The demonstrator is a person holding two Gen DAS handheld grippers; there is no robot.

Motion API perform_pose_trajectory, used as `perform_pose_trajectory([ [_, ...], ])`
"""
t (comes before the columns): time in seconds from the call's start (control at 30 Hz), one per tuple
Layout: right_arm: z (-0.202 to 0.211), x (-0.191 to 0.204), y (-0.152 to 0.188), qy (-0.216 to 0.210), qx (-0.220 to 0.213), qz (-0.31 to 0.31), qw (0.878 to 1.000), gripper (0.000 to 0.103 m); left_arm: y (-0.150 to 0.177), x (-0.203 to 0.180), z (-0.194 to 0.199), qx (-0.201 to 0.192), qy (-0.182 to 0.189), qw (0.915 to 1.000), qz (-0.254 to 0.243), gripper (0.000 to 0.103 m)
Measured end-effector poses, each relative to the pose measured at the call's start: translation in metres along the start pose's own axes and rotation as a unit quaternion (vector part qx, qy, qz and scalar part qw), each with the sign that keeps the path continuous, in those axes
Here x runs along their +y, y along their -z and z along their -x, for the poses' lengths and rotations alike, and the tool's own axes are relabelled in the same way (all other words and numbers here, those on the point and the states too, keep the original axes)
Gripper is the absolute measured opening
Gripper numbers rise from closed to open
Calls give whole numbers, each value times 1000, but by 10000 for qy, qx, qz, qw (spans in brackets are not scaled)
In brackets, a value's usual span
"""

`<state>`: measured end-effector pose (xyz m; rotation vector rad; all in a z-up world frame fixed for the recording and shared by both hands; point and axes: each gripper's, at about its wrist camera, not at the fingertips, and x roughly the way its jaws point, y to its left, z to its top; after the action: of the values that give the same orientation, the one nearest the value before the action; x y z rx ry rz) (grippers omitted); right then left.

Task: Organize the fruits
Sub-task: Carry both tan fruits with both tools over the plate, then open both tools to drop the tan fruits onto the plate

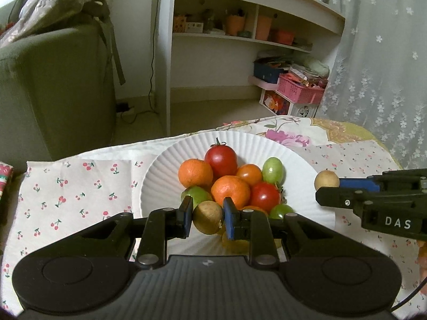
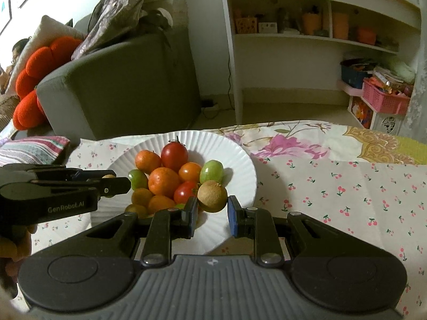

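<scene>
My left gripper [image 1: 207,217] clamped on brown longan [image 1: 208,217]; right gripper [image 2: 212,213] pinching 2nd longan [image 2: 212,196], both over paper plate [image 1: 165,165]. Fruit pile [image 1: 229,184] already there; drops left.

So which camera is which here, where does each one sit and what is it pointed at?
Left wrist: sits on the left gripper, looking along its fingers down at the paper plate; it holds a brown fruit; the right gripper enters from the right.
Right wrist: sits on the right gripper, facing the same plate; it holds a second brown fruit; the left gripper and a hand show at left.
Shared: plate, fruit pile, cherry-print cloth, shelf.
</scene>
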<state>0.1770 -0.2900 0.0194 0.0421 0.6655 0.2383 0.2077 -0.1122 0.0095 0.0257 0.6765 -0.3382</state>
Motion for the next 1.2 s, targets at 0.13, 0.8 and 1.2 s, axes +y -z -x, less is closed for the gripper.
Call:
perform_pose_trajectory([
  [0.13,-7,0,0,41,64,67,9999,21,1,3,-2,42,-15,10000,48,11],
  [0.8,-19,7,3,63,163,172,9997,22,-1,7,-9,156,-119,9997,113,13],
  [1.2,-17,9,1,14,97,151,9998,22,-1,5,-9,203,-209,9995,96,17],
])
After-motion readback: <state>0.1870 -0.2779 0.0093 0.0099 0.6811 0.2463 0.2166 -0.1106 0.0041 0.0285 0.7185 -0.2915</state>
